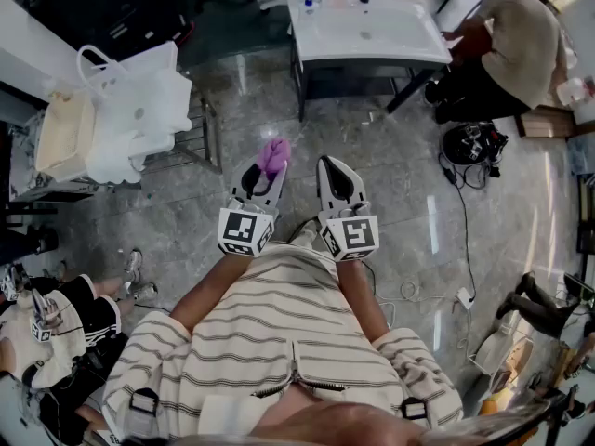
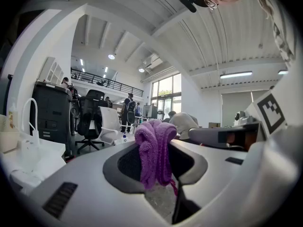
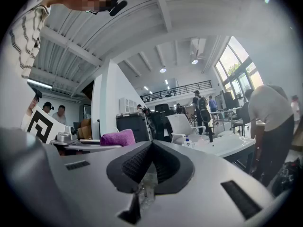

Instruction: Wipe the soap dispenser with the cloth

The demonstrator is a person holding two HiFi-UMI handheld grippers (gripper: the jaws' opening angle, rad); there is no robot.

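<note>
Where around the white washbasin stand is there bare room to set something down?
The white washbasin stand's front rim is bare. The grey stone floor in front of it is open. Crowded: a person and black cabled gear at its right, white tubs at left.

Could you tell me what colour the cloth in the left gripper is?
Purple; the cloth shows best in the left gripper view.

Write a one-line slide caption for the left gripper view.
Left gripper shut on a bunched purple cloth, held roughly level, with a white chair in the open office beyond.
</note>
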